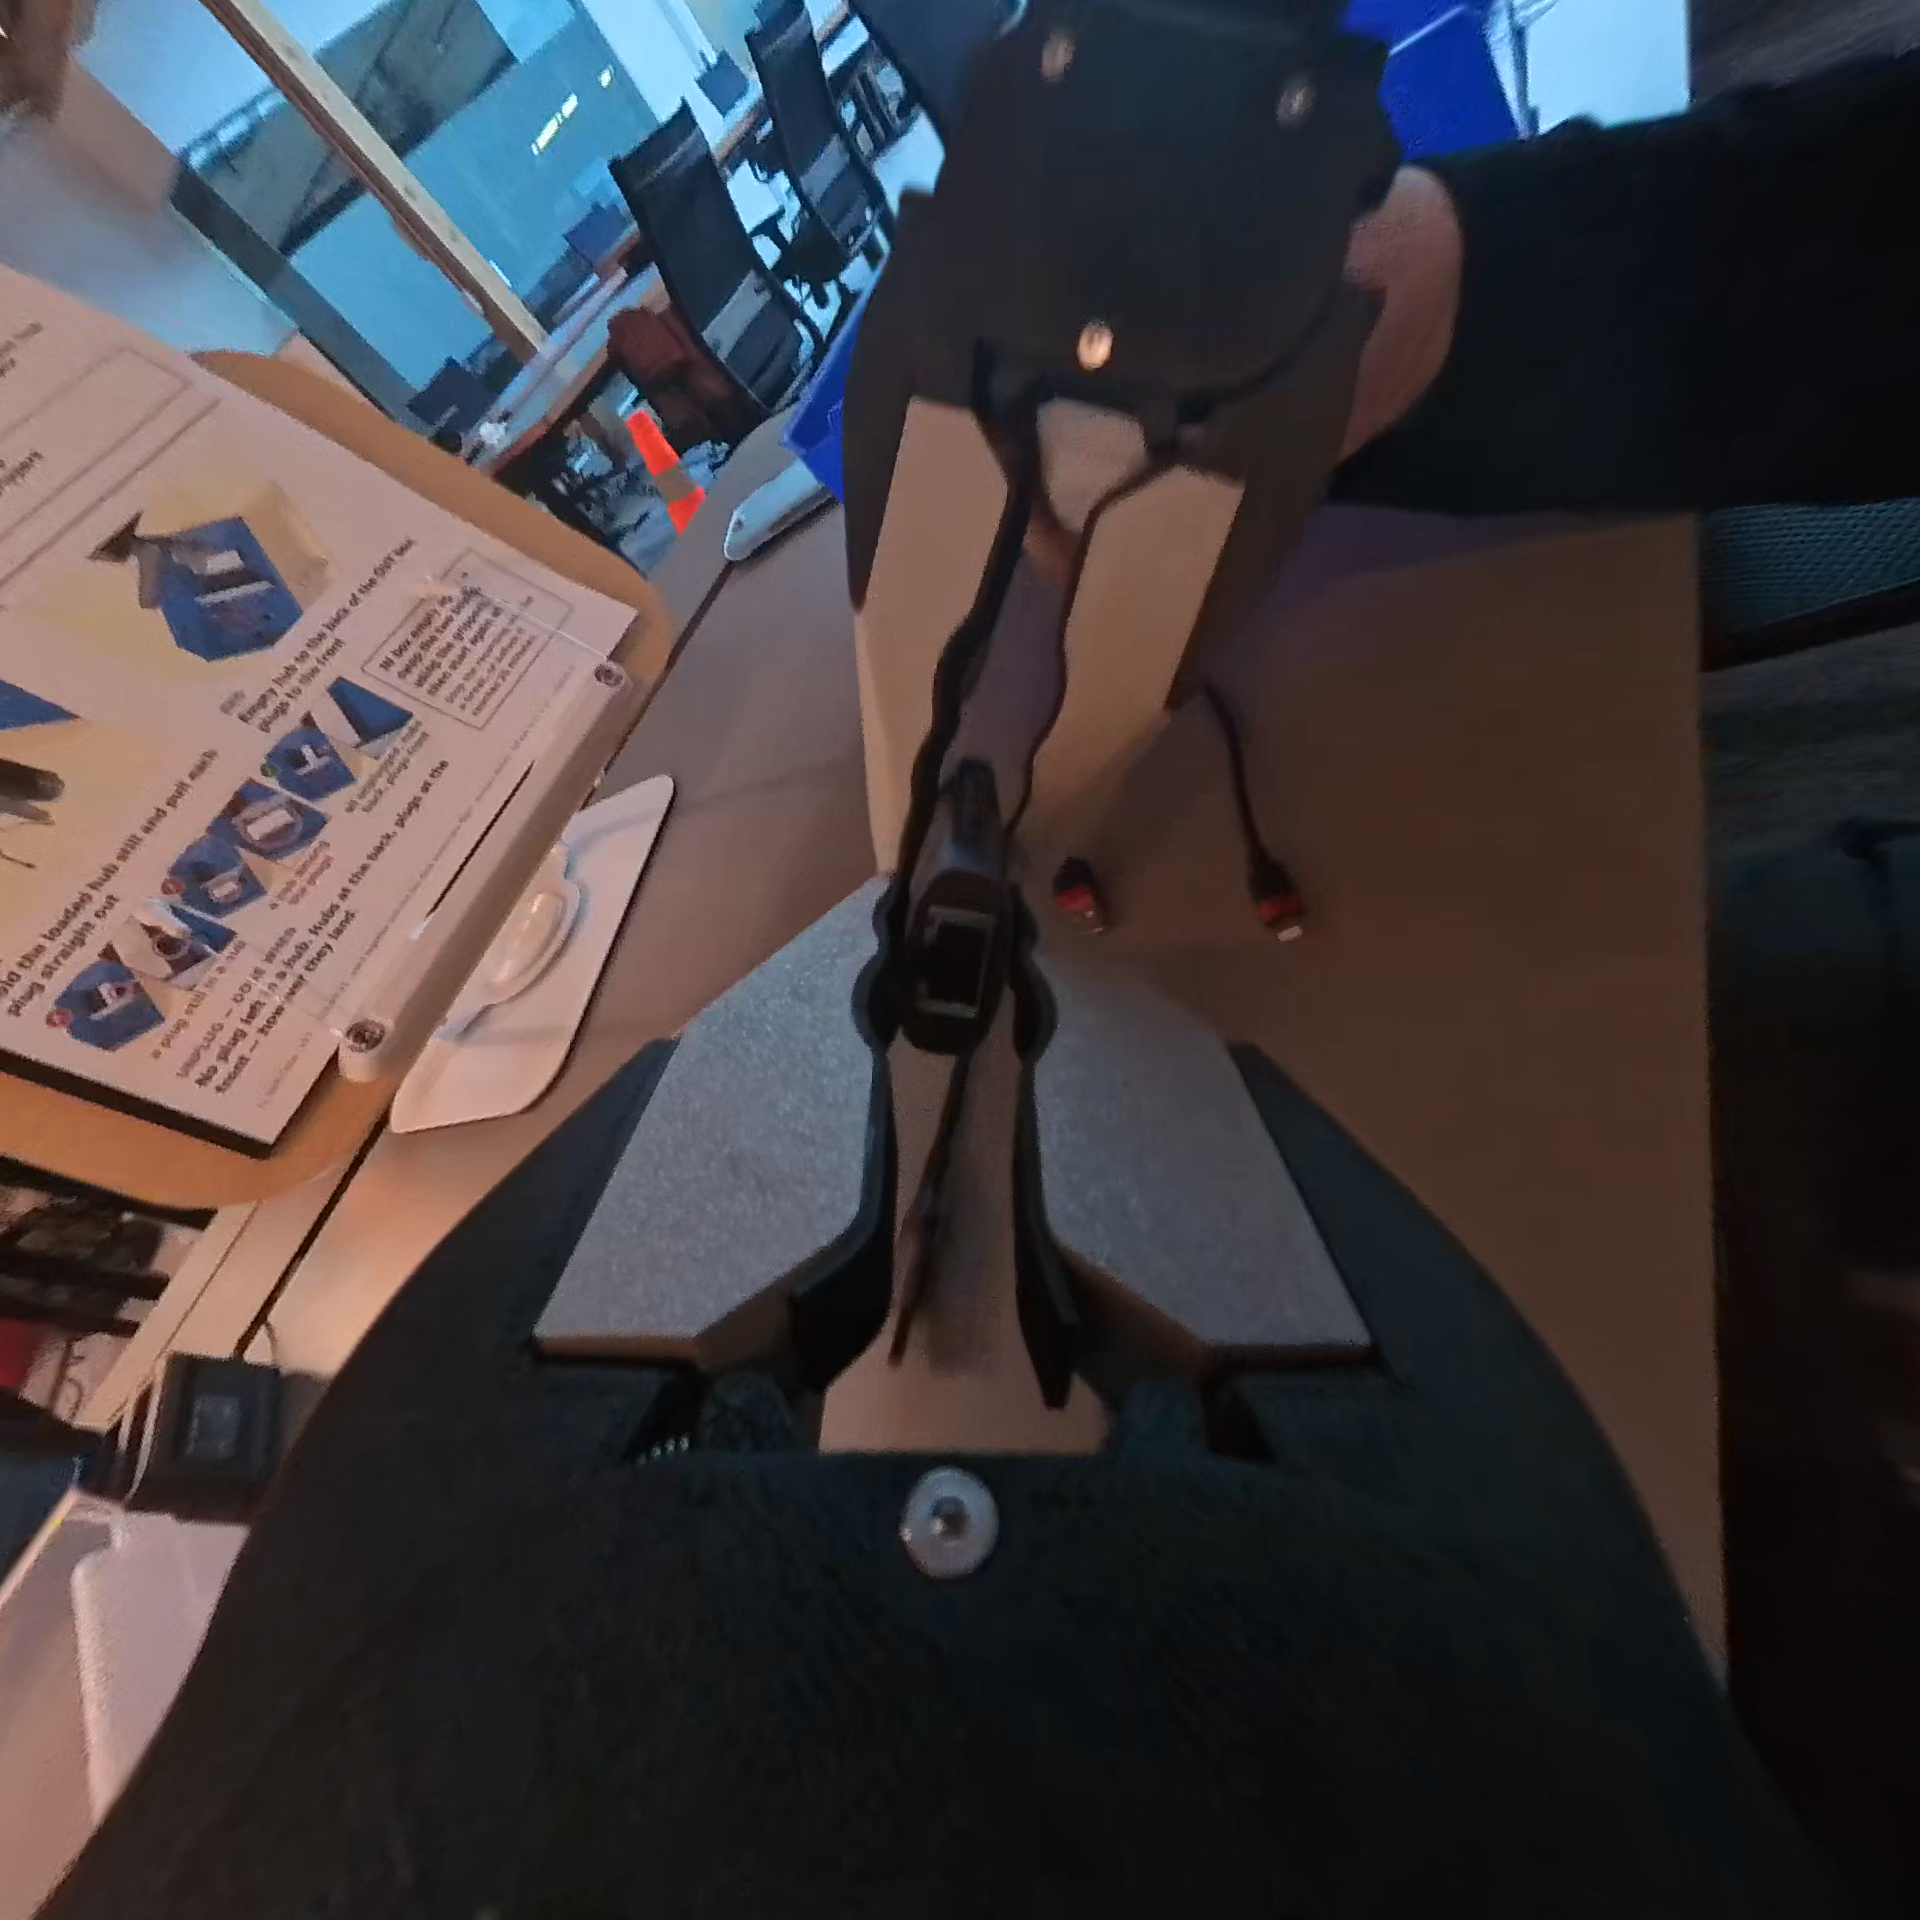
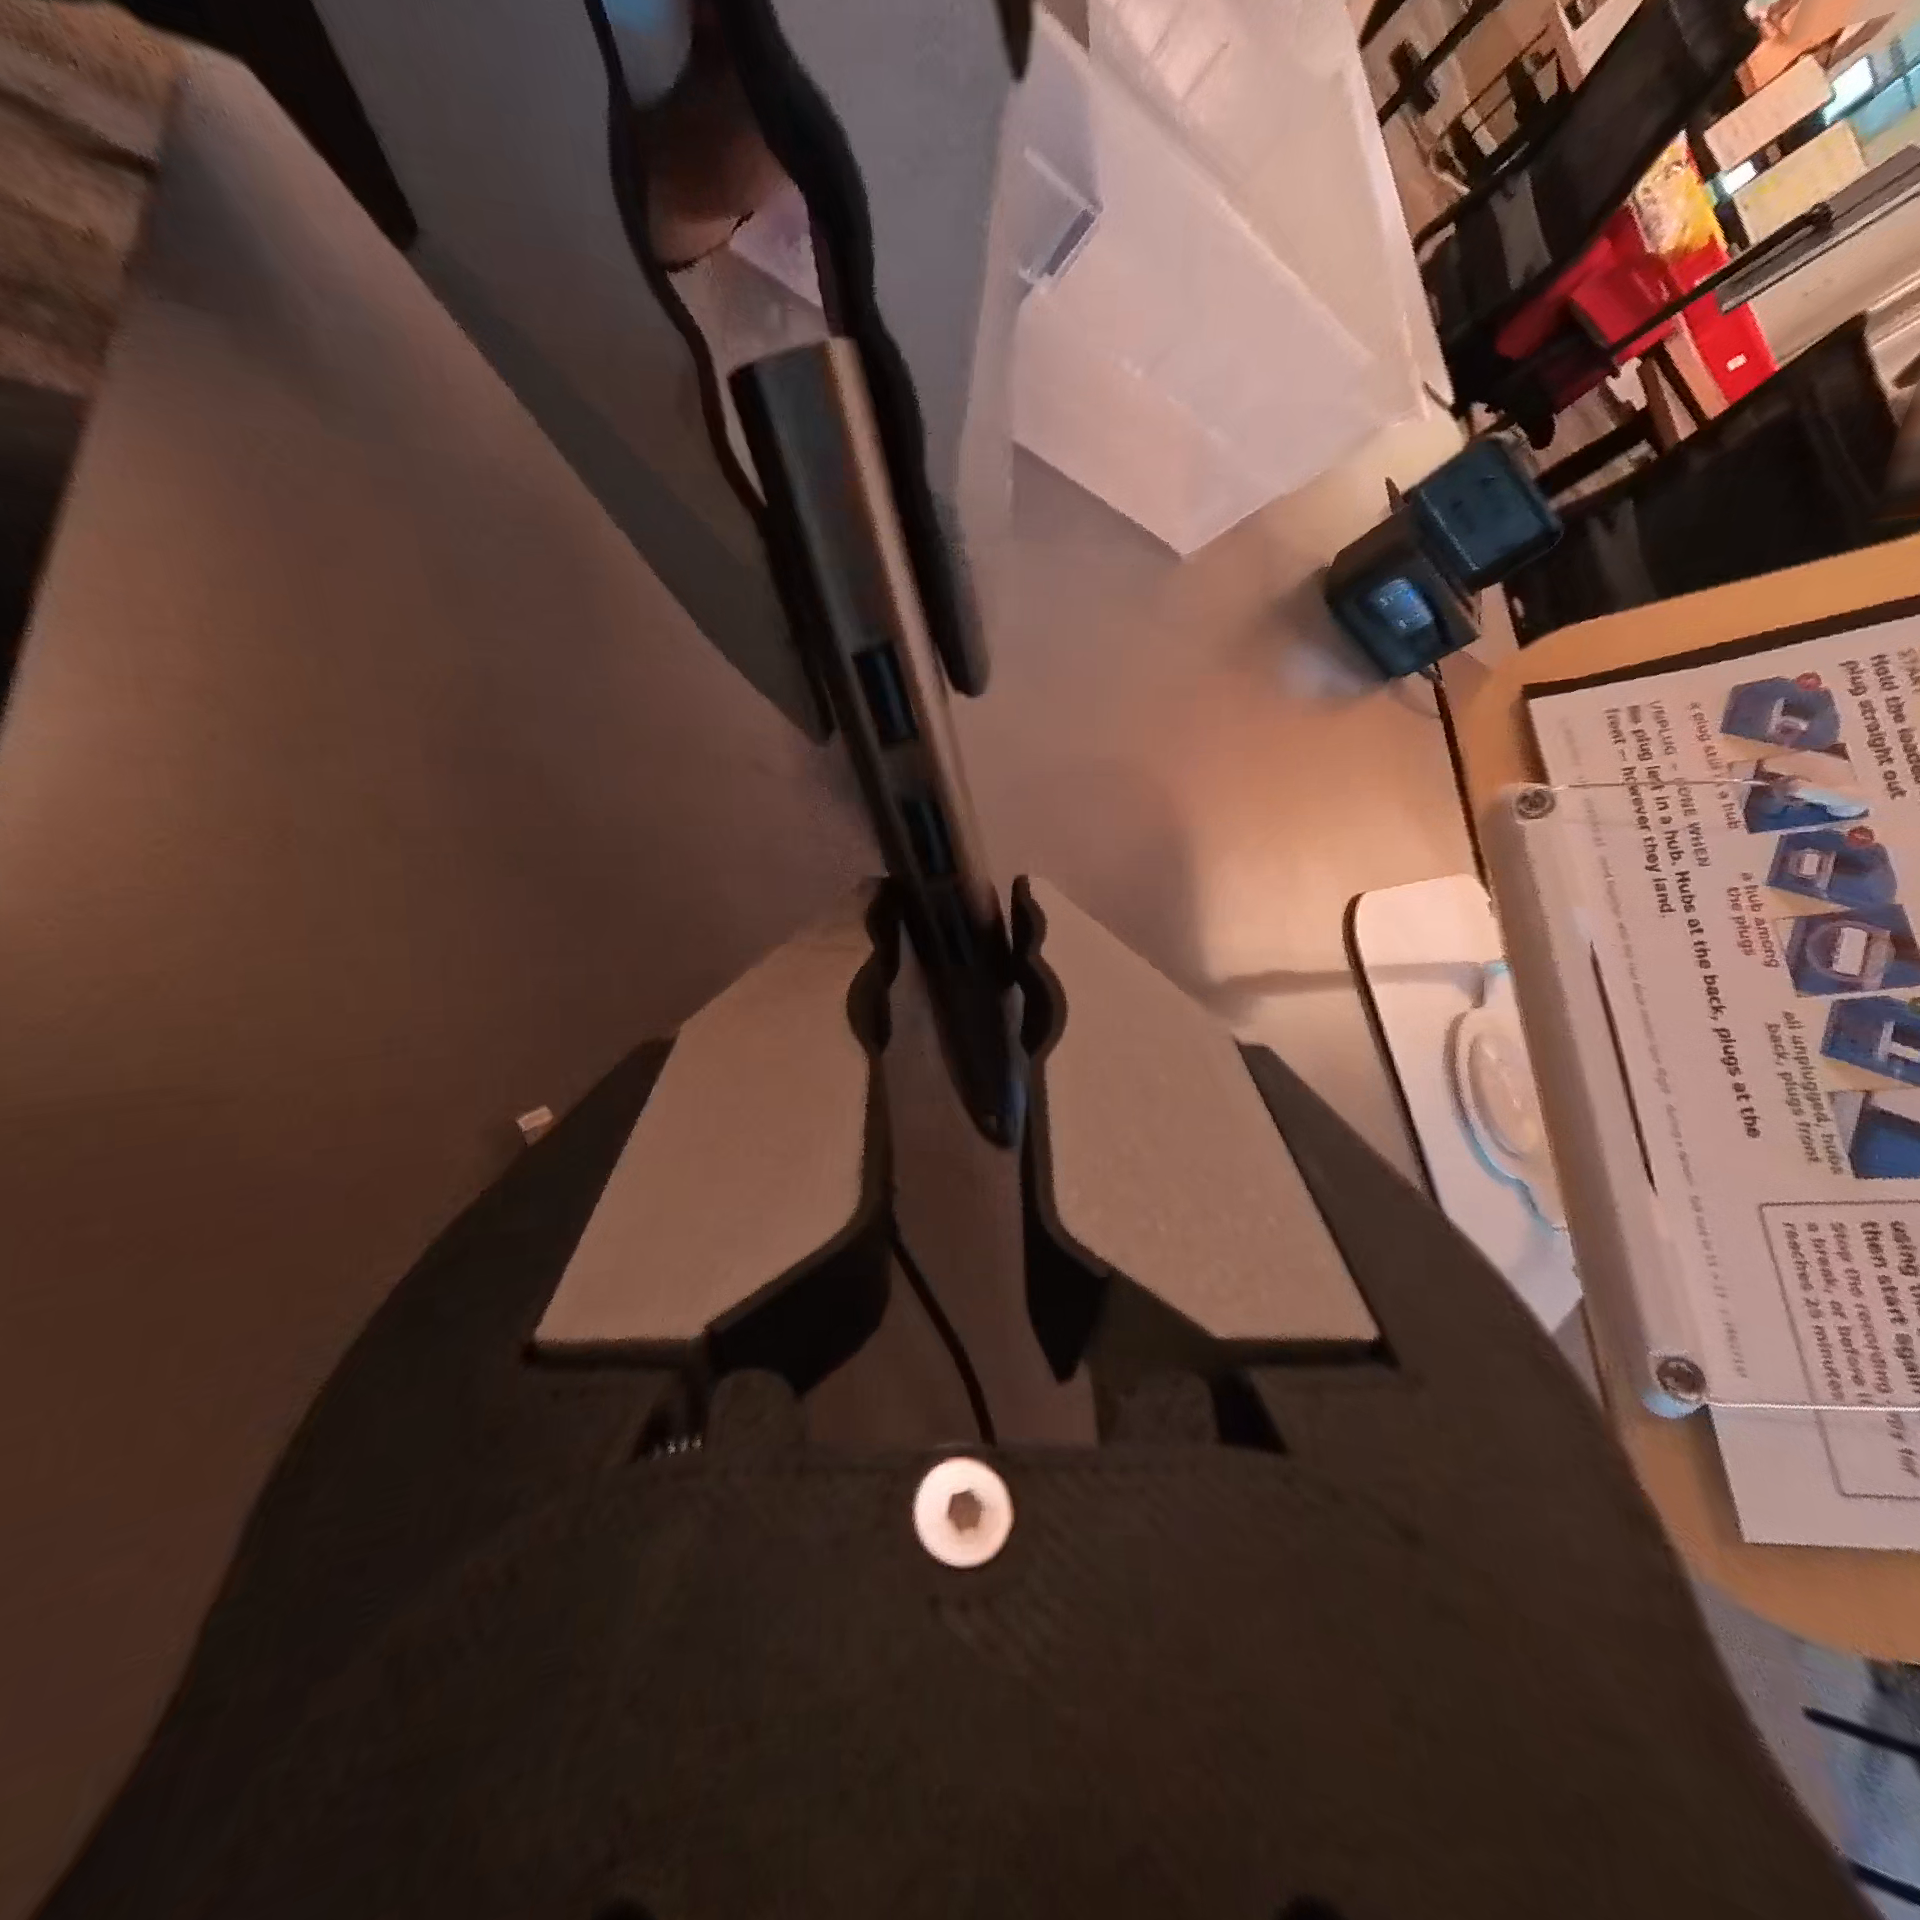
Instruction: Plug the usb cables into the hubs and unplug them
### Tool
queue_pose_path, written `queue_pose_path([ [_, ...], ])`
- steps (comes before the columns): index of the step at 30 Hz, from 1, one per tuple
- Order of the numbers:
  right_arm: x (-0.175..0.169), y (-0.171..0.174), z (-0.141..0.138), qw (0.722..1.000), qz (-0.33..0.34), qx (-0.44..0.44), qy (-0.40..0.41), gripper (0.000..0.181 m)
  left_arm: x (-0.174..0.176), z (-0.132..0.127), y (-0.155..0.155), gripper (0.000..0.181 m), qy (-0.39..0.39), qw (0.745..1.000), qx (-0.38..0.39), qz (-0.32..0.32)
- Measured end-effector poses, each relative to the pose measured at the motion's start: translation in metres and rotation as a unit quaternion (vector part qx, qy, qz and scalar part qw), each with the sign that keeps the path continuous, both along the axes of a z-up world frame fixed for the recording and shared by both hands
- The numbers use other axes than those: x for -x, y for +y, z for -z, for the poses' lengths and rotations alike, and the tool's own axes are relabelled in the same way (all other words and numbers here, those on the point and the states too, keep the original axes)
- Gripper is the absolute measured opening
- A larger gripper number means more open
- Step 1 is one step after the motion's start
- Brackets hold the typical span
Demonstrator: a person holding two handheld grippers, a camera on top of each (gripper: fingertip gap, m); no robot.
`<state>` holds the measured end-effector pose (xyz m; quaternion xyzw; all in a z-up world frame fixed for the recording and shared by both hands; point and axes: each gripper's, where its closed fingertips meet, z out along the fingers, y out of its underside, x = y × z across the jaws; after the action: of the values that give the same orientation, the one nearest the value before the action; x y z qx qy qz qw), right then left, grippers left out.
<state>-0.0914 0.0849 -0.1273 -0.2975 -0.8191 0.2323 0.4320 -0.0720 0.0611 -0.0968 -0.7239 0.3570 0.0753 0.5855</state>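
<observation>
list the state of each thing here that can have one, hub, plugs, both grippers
hub: held off the table at both ends, ports in view empty
left gripper: fingers shut on the hub's end
right gripper: fingers shut on the hub's other end
red-and-black plugs: unplugged, hanging loose on thin cables
instruction sheet: propped on its board, untouched

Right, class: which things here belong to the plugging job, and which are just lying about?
Job: USB hub, clamped by left gripper and right gripper; two red-and-black USB plugs on the cardboard.
Lying about: instruction sheet, orange cone, black power adapter.
</observation>
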Motion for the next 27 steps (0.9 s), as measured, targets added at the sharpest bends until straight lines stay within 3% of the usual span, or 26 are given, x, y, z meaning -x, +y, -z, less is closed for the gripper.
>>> queue_pose_path([
  [11, 0.008, -0.007, 0.009, 0.999, -0.001, -0.051, 0.01, 0.017, 0.005, 0.022, 0.009, 0.016, 0.088, 0.995, 0.017, -0.038],
  [15, -0.001, 0.012, 0.005, 0.998, 0.041, -0.055, -0.015, 0.024, 0.016, 0.026, 0.01, 0.015, 0.186, 0.98, -0.008, -0.066],
  [19, -0.022, 0.035, -0.001, 0.994, 0.087, -0.022, -0.058, 0.037, 0.029, 0.035, 0.017, 0.016, 0.211, 0.973, -0.039, -0.089],
  [21, -0.034, 0.038, 0.005, 0.991, 0.096, -0.009, -0.097, 0.039, 0.039, 0.044, 0.02, 0.015, 0.256, 0.959, -0.06, -0.106],
  [23, -0.04, 0.05, 0.014, 0.984, 0.122, -0.031, -0.124, 0.026, 0.046, 0.051, 0.023, 0.015, 0.32, 0.938, -0.062, -0.122],
  [27, -0.043, 0.063, 0.039, 0.972, 0.152, -0.041, -0.173, 0.032, 0.047, 0.058, 0.026, 0.015, 0.352, 0.925, -0.059, -0.132],
])
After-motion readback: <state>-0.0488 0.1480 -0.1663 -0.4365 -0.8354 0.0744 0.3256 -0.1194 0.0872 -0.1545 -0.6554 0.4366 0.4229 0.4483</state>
